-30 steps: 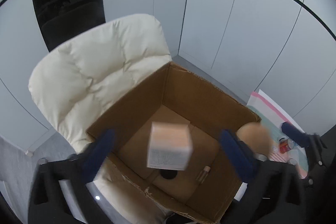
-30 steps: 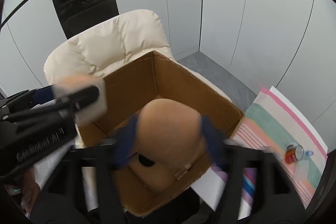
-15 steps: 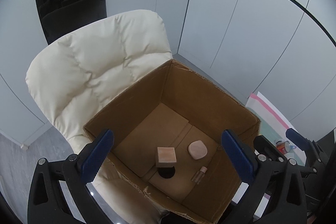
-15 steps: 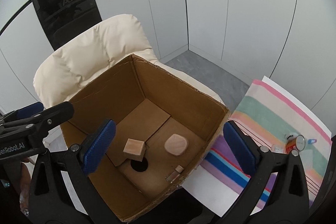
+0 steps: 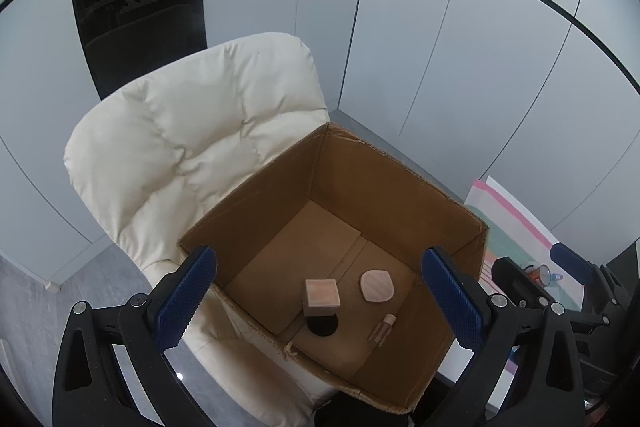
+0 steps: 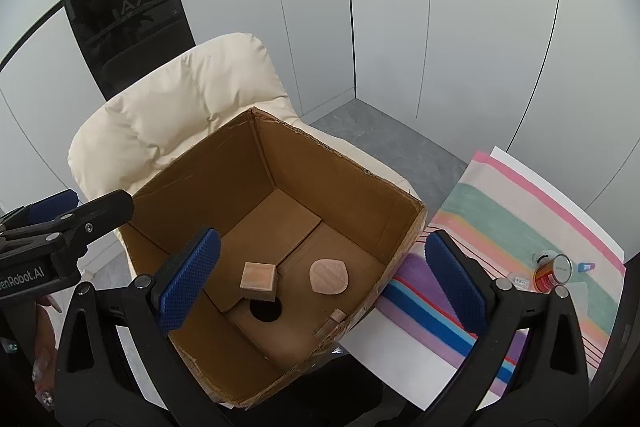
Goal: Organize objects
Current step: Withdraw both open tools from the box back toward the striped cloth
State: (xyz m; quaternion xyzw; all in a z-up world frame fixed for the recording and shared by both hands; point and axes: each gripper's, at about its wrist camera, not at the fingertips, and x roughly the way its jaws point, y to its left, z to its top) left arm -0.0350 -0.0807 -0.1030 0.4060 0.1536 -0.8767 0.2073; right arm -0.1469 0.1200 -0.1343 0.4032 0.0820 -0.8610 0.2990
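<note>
**Both drops landed**

Left view: left tongs [image 5: 318,291] wide, empty; cube [image 5: 322,294] now resting below in box [image 5: 400,187], disc [image 5: 376,285] beside it.

Right view: right tongs [image 6: 320,275] wide, disc released; can [image 6: 553,272] far right, likely next.

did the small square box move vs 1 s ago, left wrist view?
Yes. It was in the air above the cardboard box; now the small square box rests on the floor inside, just behind the round hole.
</note>
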